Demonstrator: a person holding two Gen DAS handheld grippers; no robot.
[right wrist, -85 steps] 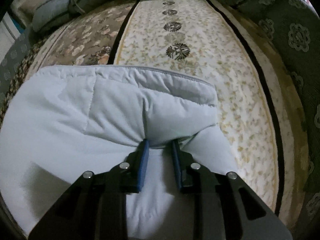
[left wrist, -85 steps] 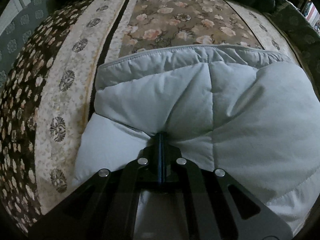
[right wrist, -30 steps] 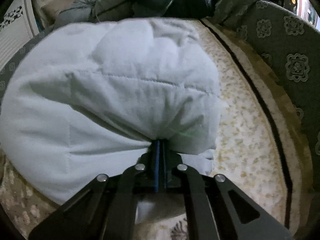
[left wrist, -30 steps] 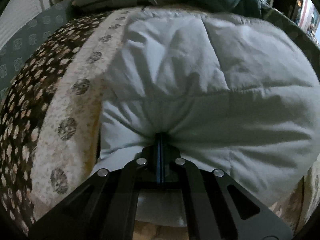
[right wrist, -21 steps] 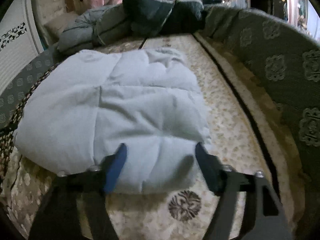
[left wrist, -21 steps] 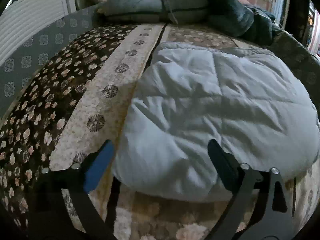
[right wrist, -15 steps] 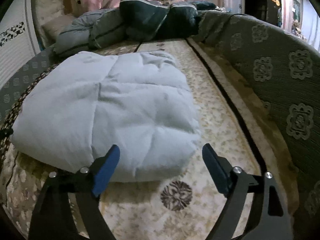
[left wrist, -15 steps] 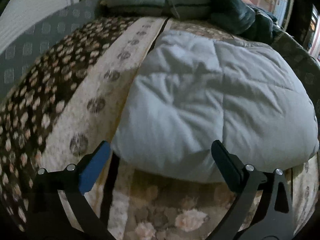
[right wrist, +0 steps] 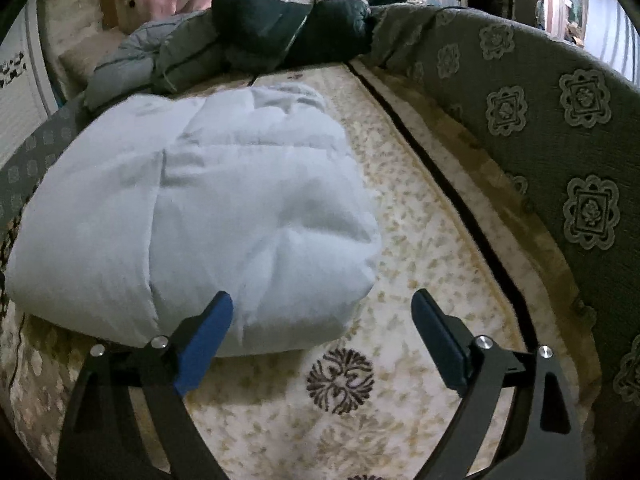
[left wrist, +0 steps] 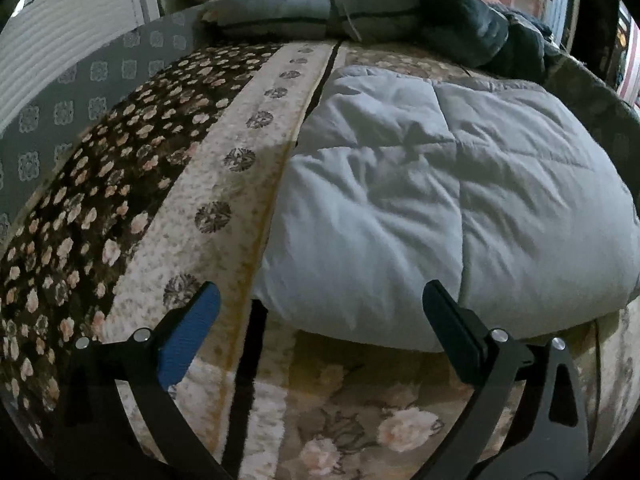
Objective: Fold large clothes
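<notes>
1. Pale quilted jacket [left wrist: 420, 208], folded: lying on patterned bedspread [left wrist: 208, 184].
2. Left gripper [left wrist: 320, 312]: jaws wide apart, empty, just short of the jacket's near edge.
3. Right gripper [right wrist: 322, 320]: jaws wide apart, empty, at the jacket's [right wrist: 208, 216] near corner.

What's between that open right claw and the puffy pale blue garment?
Only bare patterned bedspread. In the right wrist view, the right gripper hangs open just short of the folded garment.

No readable text, labels, brands or numbers anywhere I can see from either wrist view. Only woven motifs on the bedspread [left wrist: 224, 168]; background too blurred.
</notes>
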